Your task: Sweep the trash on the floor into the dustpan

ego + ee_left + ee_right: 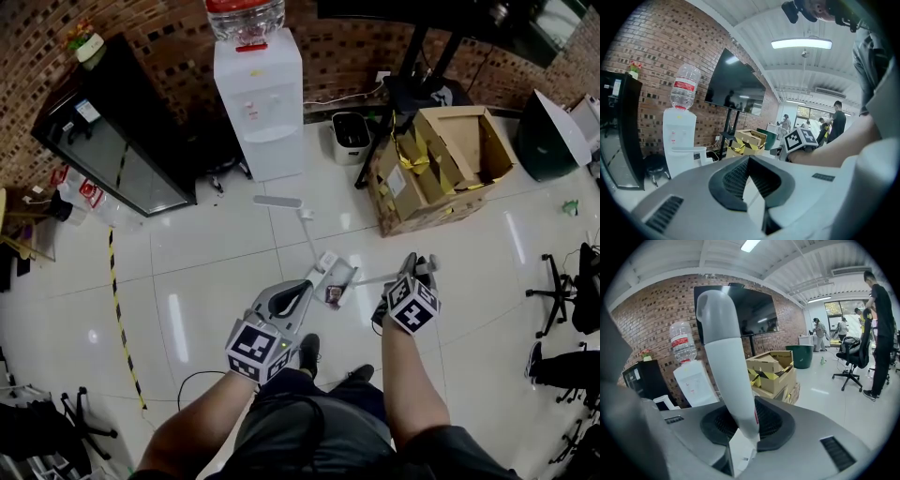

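A small dark piece of trash (335, 294) lies on the white tile floor just ahead of my feet. A white dustpan (330, 267) stands right behind it. Its thin handle (307, 228) rises to a flat white top bar (277, 201), also seen in the left gripper view (687, 150). My right gripper (417, 265) is shut on the grey-white broom handle (724, 352), which runs up between the jaws (743, 420). The broom shaft (380, 277) slants down toward the trash. My left gripper (306, 286) hangs beside the dustpan, its pads meeting at the tips (749, 159) with nothing seen between them.
A water dispenser (258, 94), a black cabinet (117, 131) and a small white bin (350, 136) line the brick wall. An open cardboard box (441, 164) sits at the right rear. Office chair (572, 291) at right. Striped tape (117, 309) and a cable (187, 380) lie at left.
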